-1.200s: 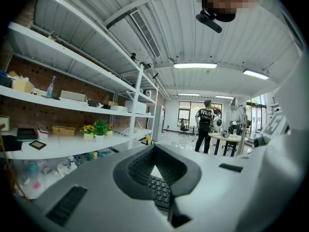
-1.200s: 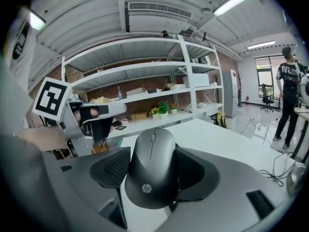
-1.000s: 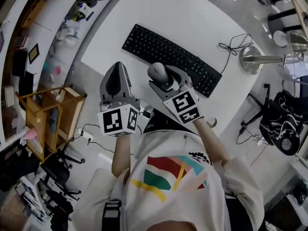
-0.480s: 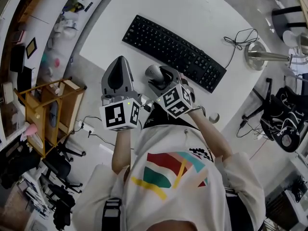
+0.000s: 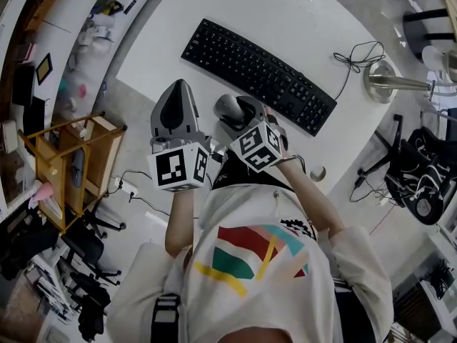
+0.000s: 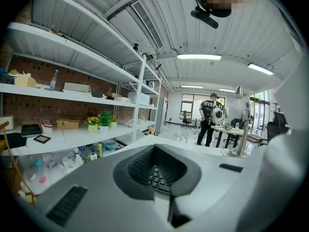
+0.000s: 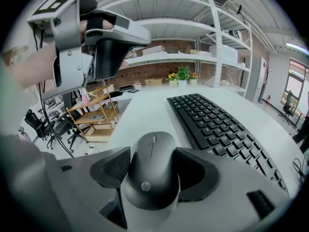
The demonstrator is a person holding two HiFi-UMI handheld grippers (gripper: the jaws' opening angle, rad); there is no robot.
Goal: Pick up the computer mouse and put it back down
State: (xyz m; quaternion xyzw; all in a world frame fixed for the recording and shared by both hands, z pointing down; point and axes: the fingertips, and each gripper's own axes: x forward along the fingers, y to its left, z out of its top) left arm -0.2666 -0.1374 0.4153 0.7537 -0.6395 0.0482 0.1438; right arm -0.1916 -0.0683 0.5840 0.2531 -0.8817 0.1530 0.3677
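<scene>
A black keyboard (image 5: 257,73) lies slantwise on the white table (image 5: 307,20). Near the table's right edge stands a metal lamp base (image 5: 376,86), its black cable (image 5: 353,57) looped beside it. On the floor to the left — a wooden shelf cart (image 5: 71,164) and a white power strip (image 5: 119,189). White shelves (image 7: 193,58) carry potted plants (image 7: 182,74).

The black HP computer mouse (image 7: 152,170), level with its scroll wheel up, is clamped between the right tongs' (image 7: 154,163) jaws, near the white desk's (image 7: 145,108) edge, just beside the keyboard (image 7: 219,124).
</scene>
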